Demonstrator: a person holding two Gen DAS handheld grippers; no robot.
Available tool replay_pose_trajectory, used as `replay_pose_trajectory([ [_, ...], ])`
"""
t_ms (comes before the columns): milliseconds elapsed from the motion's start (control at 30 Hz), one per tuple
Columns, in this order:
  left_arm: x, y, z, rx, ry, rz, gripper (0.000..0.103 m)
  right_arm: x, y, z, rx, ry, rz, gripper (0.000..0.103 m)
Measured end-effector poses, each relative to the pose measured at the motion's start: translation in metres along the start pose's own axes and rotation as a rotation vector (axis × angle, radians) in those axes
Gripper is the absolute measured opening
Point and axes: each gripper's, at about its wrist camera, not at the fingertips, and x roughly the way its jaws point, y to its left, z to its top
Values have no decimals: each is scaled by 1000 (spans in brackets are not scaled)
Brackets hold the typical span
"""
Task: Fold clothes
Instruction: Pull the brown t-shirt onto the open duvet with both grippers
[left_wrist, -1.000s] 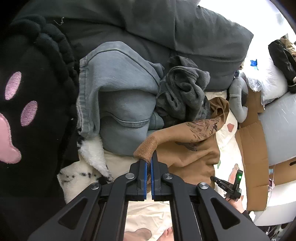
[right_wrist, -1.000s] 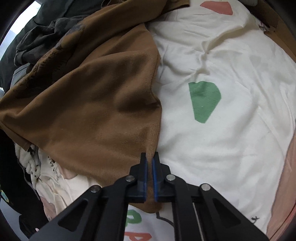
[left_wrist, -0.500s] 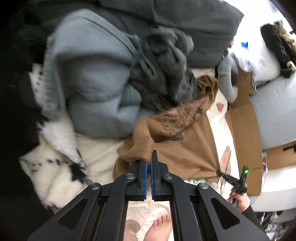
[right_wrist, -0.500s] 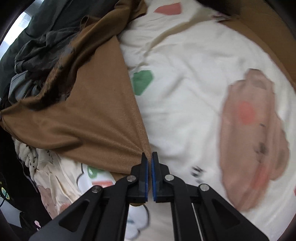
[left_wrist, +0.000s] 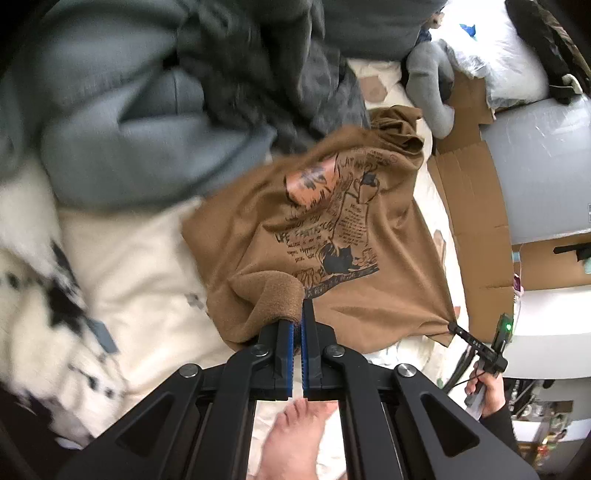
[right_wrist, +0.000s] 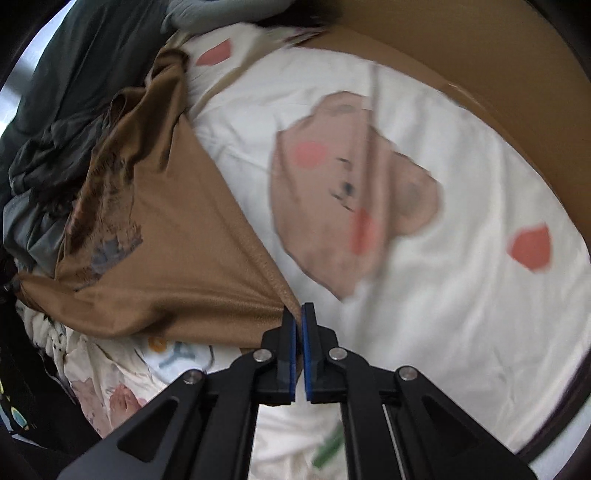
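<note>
A brown T-shirt (left_wrist: 332, 236) with a dark printed graphic lies stretched over the white patterned bed sheet (left_wrist: 140, 258). My left gripper (left_wrist: 297, 314) is shut on a bunched corner of its hem. In the same view the right gripper (left_wrist: 452, 325) pinches the opposite hem corner at the lower right, held by a hand. In the right wrist view the right gripper (right_wrist: 297, 314) is shut on the tip of the brown T-shirt (right_wrist: 177, 266), which runs taut up and to the left. Its far end lies crumpled by the pile of clothes.
A pile of grey clothes (left_wrist: 122, 140) and a dark blanket lie behind the shirt. A white and black fleece (left_wrist: 33, 295) lies left. Cardboard (left_wrist: 472, 206) lines the bed's right side. A bare foot (left_wrist: 295, 435) rests below my left gripper. The sheet carries a bear print (right_wrist: 347, 206).
Both grippers have pulled apart with the shirt's hem corners held. The shirt has come off the clothes pile and spread out, so its printed front shows. The right view has swung over the bear print.
</note>
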Motion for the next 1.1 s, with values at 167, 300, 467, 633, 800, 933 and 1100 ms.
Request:
replay_pose_trajectory([
  [167,21,-8,-13,7,46,-22,2,-46,-36,-42,77,-2,-35,2],
  [300,36,-20,-22,29,87,-40,2,-71,-58,-75,151,4,-57,2],
  [467,49,-35,-33,62,137,-58,2,-105,-80,-123,224,15,-76,2],
  [633,61,-47,-43,86,185,-78,2,-114,-93,-166,308,49,-83,2],
  [800,69,-63,-53,117,245,-103,2,-120,-101,-210,362,101,-96,2],
  [933,71,-70,-61,151,297,-114,2,-129,-108,-251,422,148,-104,2],
  [1100,64,-67,-67,175,337,-117,2,-142,-110,-295,464,204,-127,2],
])
